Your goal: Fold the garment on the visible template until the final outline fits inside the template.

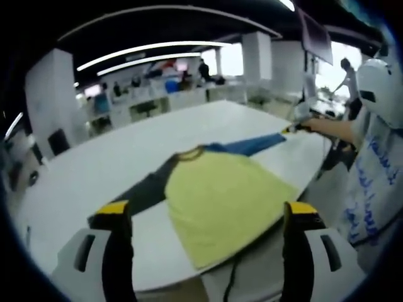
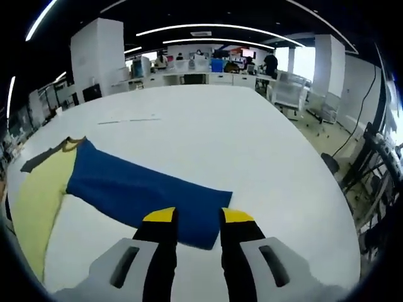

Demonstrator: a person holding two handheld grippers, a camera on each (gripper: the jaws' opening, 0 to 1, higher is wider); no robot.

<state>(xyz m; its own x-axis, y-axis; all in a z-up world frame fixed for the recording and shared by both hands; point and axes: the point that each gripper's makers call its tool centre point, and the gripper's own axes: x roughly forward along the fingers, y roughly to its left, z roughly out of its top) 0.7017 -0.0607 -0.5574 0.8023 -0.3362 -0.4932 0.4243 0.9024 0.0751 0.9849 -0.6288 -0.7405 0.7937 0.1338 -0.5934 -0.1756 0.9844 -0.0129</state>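
A shirt with a yellow body (image 1: pixel 220 201) lies flat on the white table (image 1: pixel 94 163). Its dark sleeve (image 1: pixel 141 189) points left and its blue sleeve (image 1: pixel 252 145) stretches away to the right. My left gripper (image 1: pixel 207 207) hovers over the near hem, jaws wide apart and holding nothing. In the right gripper view the blue sleeve (image 2: pixel 138 189) runs from the yellow body (image 2: pixel 34 195) toward me. My right gripper (image 2: pixel 198 216) has its jaws a little apart, either side of the cuff. The right gripper (image 1: pixel 296 128) is at the sleeve's far end in the left gripper view.
A person in a white printed top (image 1: pixel 378 176) stands at the table's right edge. A faint thin line (image 2: pixel 129 119) marks the white table (image 2: pixel 239 132) beyond the sleeve. Desks, chairs and pillars stand around it, and the table's rounded edge runs close under the shirt's hem.
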